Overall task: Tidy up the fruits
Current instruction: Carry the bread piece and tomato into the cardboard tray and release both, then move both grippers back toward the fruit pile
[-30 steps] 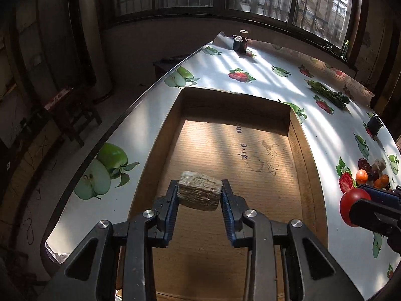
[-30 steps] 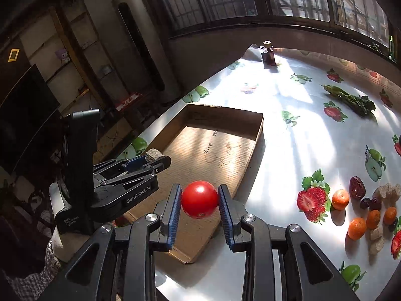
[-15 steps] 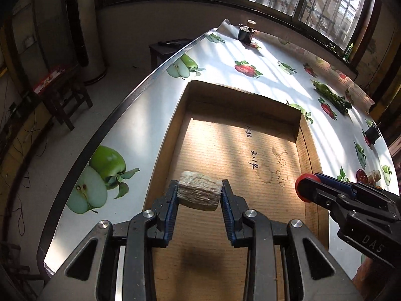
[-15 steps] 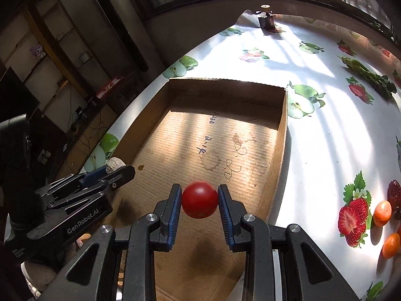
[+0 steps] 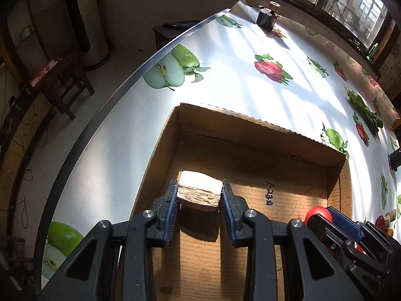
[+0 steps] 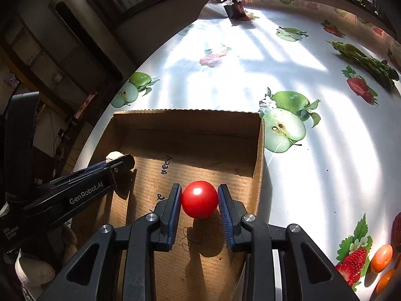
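Hard sunlight from the windows (image 5: 351,7) stripes the surface (image 6: 313,150) with glare; box (image 6: 190,155) interior part shadowed; sharp focus, fisheye-bent, dark edges.

My left gripper (image 5: 199,209) and right gripper (image 6: 199,212) look alike: matte black plastic bodies with triangular cut-outs behind the fingers, silver round screw heads at the pivots, and ribbed blue pads (image 6: 175,208) lining each finger's inner face. White "GenRobot.AI" lettering runs along the left one's side, behind its fingers.

A pale, ridged, flat-topped chunk (image 5: 199,194) and a glossy red tomato (image 6: 199,199) hang over the open cardboard box (image 6: 260,155).
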`<action>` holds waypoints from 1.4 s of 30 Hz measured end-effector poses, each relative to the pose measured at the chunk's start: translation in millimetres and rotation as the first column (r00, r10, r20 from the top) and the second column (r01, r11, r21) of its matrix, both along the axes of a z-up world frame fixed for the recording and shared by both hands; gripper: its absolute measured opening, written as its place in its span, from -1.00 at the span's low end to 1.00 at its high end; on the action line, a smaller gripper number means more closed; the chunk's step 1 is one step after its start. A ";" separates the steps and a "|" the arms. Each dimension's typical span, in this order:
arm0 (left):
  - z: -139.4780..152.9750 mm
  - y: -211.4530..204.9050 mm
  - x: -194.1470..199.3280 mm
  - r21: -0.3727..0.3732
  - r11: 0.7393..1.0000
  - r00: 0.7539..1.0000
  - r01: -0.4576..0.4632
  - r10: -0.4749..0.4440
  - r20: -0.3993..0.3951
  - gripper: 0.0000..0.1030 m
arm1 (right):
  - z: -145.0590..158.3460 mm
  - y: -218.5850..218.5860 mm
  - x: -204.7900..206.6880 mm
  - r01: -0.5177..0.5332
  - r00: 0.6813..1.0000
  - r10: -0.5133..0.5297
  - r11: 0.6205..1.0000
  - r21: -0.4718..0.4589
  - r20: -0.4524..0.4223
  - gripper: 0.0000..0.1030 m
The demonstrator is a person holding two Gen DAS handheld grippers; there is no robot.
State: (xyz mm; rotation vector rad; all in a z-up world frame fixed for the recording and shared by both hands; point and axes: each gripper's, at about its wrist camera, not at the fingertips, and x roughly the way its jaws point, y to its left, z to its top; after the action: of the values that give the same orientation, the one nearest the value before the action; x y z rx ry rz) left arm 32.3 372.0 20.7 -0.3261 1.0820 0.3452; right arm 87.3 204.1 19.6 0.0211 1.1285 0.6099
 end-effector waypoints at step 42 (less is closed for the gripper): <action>46.3 -307.6 -68.2 -0.005 0.838 0.816 0.545 -0.529 0.233 0.21 | 44.7 -395.4 -111.7 0.441 0.881 -0.430 0.897 -0.014 0.195 -0.20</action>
State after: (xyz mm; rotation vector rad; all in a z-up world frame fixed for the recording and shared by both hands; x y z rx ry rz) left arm -35.9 64.4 67.0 -0.1047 0.9187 -0.2382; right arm -24.4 -191.3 64.3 0.1620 0.9153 0.1690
